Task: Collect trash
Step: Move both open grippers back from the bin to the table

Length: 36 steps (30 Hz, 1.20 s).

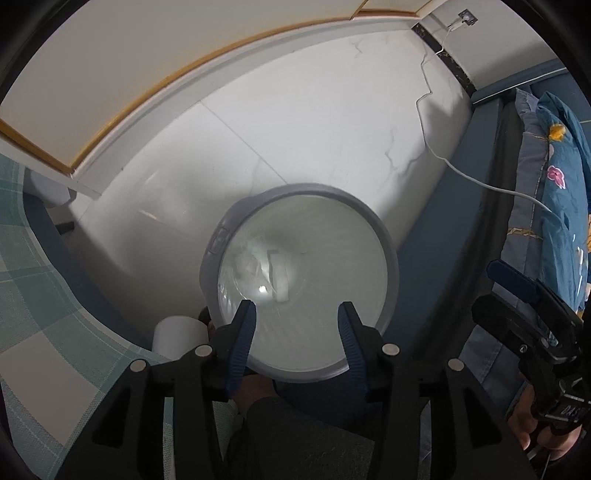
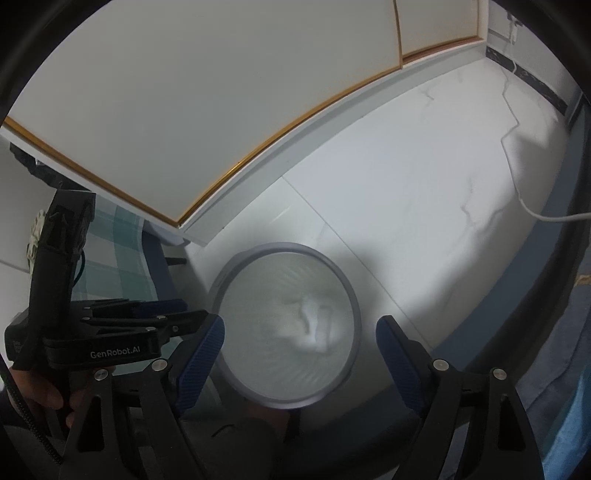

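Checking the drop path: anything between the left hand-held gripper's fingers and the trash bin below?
Nothing. In the left wrist view the left hand-held gripper is open and empty above the trash bin; white scraps lie inside.

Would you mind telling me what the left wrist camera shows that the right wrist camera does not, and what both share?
Only the left wrist view shows the blue floral-print bedding, a white cylindrical cup by the checked cloth, and the wall socket.

Only the right wrist view shows the white GenRobot.AI lettering on the left gripper's body.

Both show the round grey-rimmed trash bin with pale scraps inside, the white marble-look floor, the white cable, and both grippers, left gripper and right gripper, open and empty.
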Motion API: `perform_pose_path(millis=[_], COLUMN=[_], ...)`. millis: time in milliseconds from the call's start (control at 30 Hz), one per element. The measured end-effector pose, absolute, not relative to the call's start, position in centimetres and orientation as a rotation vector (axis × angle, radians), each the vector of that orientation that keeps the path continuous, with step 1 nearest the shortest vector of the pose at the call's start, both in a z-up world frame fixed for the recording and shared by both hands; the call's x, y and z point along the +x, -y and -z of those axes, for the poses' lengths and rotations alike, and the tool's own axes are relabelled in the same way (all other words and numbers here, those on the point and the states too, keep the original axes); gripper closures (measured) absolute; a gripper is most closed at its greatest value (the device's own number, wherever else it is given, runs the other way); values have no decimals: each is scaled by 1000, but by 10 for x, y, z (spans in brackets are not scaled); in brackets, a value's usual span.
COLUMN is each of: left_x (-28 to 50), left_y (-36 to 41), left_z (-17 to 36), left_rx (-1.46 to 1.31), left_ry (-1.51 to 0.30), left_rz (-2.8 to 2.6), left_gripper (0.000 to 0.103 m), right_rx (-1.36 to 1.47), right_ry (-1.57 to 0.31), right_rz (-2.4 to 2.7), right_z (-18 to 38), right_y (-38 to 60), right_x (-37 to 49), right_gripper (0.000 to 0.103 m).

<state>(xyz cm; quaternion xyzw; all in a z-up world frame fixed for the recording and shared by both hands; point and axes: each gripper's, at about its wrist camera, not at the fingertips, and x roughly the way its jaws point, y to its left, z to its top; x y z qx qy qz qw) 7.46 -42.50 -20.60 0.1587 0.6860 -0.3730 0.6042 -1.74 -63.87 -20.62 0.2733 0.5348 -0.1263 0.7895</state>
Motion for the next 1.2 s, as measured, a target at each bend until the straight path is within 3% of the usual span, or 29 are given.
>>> perform_pose_path(millis=[500,800,833,933,1200], left_x=[85,77,75,71,61], left_y=[395,350,345,313,229], left_z=[128,57,52,21,-30], left_rx=[271,198,187,130,62], left_ry=[-1281,-1052,-1035,-933,-706], left_rz=[811,670,663,614,450], left_gripper=[62,61,57,34,30], right_rx=[464,413,403,369,249], right_ry=[-1043,-814,-786,-710,-539], right_rz=[305,250,240,202,56], right_z=[139,54,43,16,-39], right_y=[618,589,584,565,494], right_x=[-16,-20,-21,-23,-24], right_gripper=[18,18,18,18,18])
